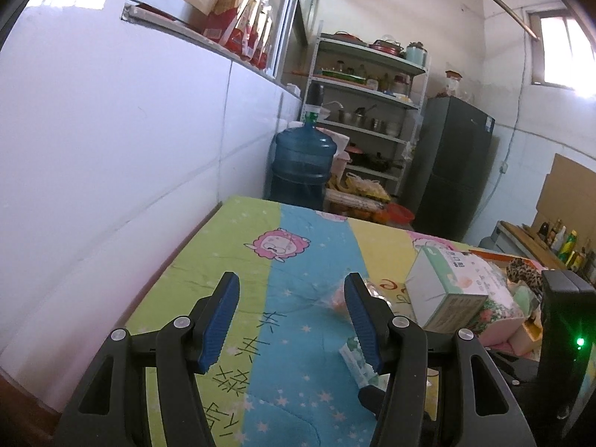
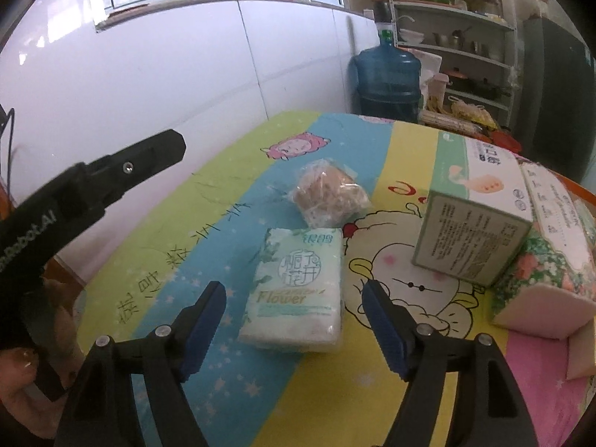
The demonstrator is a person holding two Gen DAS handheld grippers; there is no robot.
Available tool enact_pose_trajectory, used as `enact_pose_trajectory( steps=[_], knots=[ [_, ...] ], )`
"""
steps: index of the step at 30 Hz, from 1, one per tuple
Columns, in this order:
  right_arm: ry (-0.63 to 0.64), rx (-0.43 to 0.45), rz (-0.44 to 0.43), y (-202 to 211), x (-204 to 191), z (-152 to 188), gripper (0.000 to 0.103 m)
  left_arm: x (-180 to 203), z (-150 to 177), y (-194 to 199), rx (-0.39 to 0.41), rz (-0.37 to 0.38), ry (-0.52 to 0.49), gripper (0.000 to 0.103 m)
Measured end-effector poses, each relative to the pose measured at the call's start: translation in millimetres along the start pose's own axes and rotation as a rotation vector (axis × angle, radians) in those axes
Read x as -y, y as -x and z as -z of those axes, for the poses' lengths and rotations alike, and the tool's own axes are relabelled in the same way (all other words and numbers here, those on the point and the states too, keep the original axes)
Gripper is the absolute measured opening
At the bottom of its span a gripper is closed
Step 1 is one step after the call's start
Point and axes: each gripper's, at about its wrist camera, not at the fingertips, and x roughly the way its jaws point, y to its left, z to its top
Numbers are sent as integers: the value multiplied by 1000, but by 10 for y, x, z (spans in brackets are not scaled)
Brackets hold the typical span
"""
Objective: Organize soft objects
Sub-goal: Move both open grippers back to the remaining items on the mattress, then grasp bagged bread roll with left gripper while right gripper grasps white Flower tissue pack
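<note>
A quilted cloth (image 2: pixel 231 372) printed in lime, sky-blue and yellow bands with cartoon sheep and small stars is spread over the tabletop. The right gripper (image 2: pixel 294 320) is held released, its ribbed blue pads (image 2: pixel 203 329) standing well apart with nothing pressed between them; just beyond them, toward twelve o'clock, a soft rectangular tissue pack (image 2: pixel 298 290) in glossy white-and-green film lies flat on the cloth. Directly past it at twelve o'clock, a lumpy tan bundle (image 2: pixel 329 195) wrapped in crinkled clear plastic is seen, just beside the pack's far edge. At two o'clock a stiff, sharp-cornered cardboard box (image 2: pixel 473 216) in pale green and white is propped at a tilt against a floral-printed soft pack (image 2: pixel 544 275). At nine o'clock in the right wrist view, the matte black body of the left gripper (image 2: pixel 111 182) is seen from the side. In the left wrist view the left gripper (image 1: pixel 292 320) is likewise released, only bare cloth showing between its serrated blue pads (image 1: pixel 219 324); the tissue pack (image 1: pixel 357 363) is partly hidden behind the right-hand finger at four o'clock, and the box (image 1: pixel 447 290) stands at three o'clock. A translucent blue water jug (image 1: pixel 303 164) stands beyond the far edge at twelve o'clock.
</note>
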Motion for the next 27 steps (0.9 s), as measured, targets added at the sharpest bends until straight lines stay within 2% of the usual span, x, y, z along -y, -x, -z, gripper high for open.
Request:
enact_pose_trajectory(
  steps=[5,6,7,8,11,16,19,23,27],
  knots=[
    [7,-19,5,-73,-8,-20,75,-2,-6,-78,-13,9,-2,60],
    [6,-23,3,-83,-6,-20,72,-4,-12,-96,-18,15,-3,60],
    [4,-26,2,-91,1,-23,68,-1,-18,-115,-23,21,-5,60],
    [0,-30,-2,-101,9,-30,53,-2,-24,-136,-29,29,-7,60],
    [-4,-32,-11,-89,32,-28,47,29,-66,-231,-51,53,-28,60],
    [8,-26,-37,118,67,37,45,143,-137,-449,-115,126,-58,60],
    [15,1,-41,302,106,69,46,285,-192,-677,-176,195,-77,61],
    [-9,31,-39,516,235,122,46,491,-189,-985,-247,231,-143,61],
    [-35,53,-38,642,365,137,46,545,-146,-1319,-323,227,-147,60]
  ],
)
